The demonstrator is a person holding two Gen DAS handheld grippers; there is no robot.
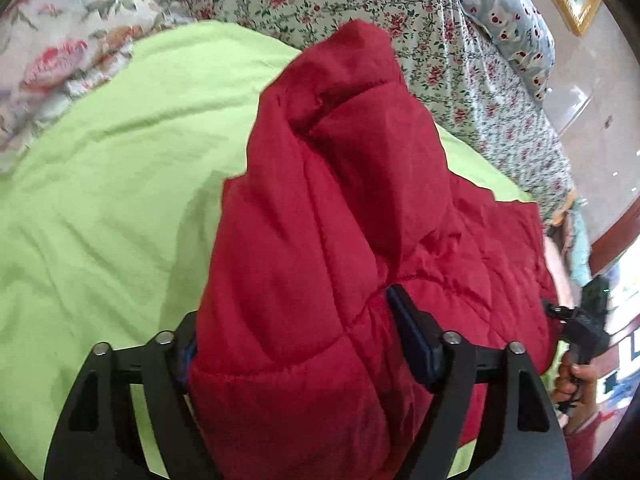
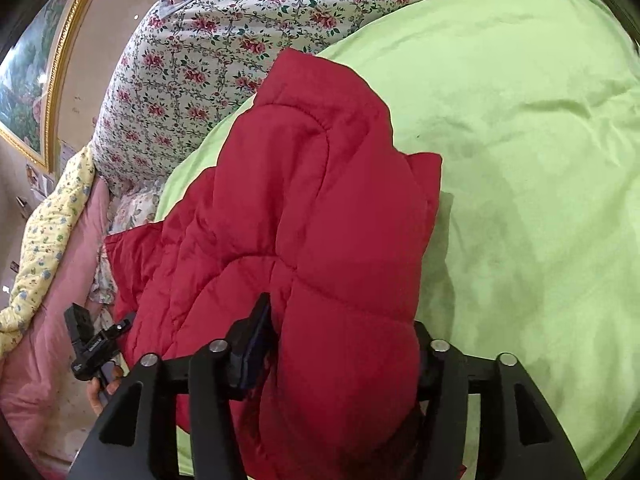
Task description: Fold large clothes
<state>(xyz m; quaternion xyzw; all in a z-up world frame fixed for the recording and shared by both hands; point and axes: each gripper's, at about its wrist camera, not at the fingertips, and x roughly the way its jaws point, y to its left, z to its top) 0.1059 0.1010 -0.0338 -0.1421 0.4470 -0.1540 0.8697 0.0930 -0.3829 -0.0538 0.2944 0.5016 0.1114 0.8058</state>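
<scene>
Both my left gripper (image 1: 308, 344) and right gripper (image 2: 340, 344) straddle the red quilted jacket's (image 1: 340, 208) folded edge, jaws loosened, apparently to drop it onto the green sheet (image 2: 540, 160).

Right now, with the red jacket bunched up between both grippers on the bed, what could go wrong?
The puffy red jacket may spring open, since its top fold stands up loosely. Fabric bulging between the left gripper and right gripper might snag as they pull back. It could also drag the green sheet along.
</scene>
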